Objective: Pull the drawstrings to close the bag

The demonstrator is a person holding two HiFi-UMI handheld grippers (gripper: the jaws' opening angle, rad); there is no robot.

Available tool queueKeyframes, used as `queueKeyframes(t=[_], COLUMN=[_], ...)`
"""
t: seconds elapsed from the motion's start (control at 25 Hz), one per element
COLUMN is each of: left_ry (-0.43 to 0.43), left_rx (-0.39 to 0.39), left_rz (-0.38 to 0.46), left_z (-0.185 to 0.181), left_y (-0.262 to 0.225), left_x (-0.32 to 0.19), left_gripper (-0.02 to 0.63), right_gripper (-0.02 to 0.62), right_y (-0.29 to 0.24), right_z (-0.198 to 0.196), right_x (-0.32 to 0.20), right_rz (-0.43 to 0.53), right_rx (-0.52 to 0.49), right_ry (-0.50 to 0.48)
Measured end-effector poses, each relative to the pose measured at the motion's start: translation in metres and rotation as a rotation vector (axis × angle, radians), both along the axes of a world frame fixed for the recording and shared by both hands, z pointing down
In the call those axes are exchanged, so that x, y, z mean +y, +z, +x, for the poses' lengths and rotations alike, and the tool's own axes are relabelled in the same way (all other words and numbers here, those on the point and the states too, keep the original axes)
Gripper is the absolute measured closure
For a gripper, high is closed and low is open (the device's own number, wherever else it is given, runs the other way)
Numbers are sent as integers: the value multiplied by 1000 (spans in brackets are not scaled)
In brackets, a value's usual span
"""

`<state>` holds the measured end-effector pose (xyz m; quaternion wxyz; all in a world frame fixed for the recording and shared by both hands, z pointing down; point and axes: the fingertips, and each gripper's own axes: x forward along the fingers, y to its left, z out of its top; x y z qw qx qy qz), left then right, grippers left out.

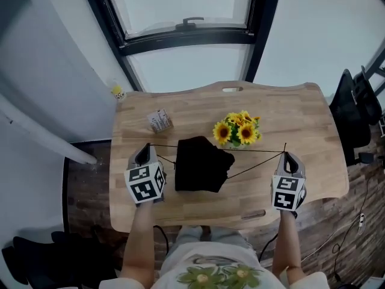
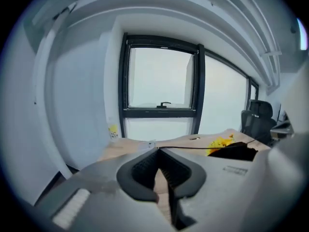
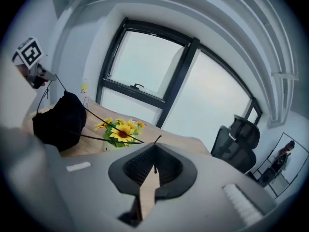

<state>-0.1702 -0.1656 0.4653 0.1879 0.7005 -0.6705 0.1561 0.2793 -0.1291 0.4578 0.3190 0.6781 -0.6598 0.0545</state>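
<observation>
- A person seated at the near edge of a wooden table (image 1: pixel 301 119) holds a black drawstring bag (image 1: pixel 201 164) strung between two hand-held grippers, near the table's middle.
- The left gripper (image 1: pixel 144 149), out to the bag's left, has its jaws pressed together on the left drawstring (image 1: pixel 163 146). The cord runs taut from the tips to the bag.
- The right gripper (image 1: pixel 287 155), out to the bag's right, is likewise clamped on the right drawstring (image 1: pixel 258 152). Its two strands spread apart as they stretch toward the bag.
- The bag looks bunched into a dark lump. Whether its base rests on the table or hangs just above it cannot be told.
- A bunch of sunflowers (image 1: pixel 237 130) stands just beyond the bag, on its far right side. A small box (image 1: pixel 160 120) lies toward the table's far left.
- A dark-framed window (image 1: pixel 186 35) fills the far wall, and a black office chair (image 1: pixel 355 107) stands off the table's right end.
</observation>
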Motion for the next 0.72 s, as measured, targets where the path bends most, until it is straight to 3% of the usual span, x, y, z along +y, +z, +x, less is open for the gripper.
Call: queueKeyframes(t=[0.28,0.72], left_ry=[-115,-111], left_rx=[17,-31], left_rz=[0,20], left_z=[-51,-76], left_y=[-15,-26], left_x=[8,9], left_gripper=[594,554], right_gripper=[591,591], right_y=[17,18], right_z=[-5,8], right_x=[0,0], right_rz=[-38,-30], right_rx=[-69,-5], right_ry=[40,82])
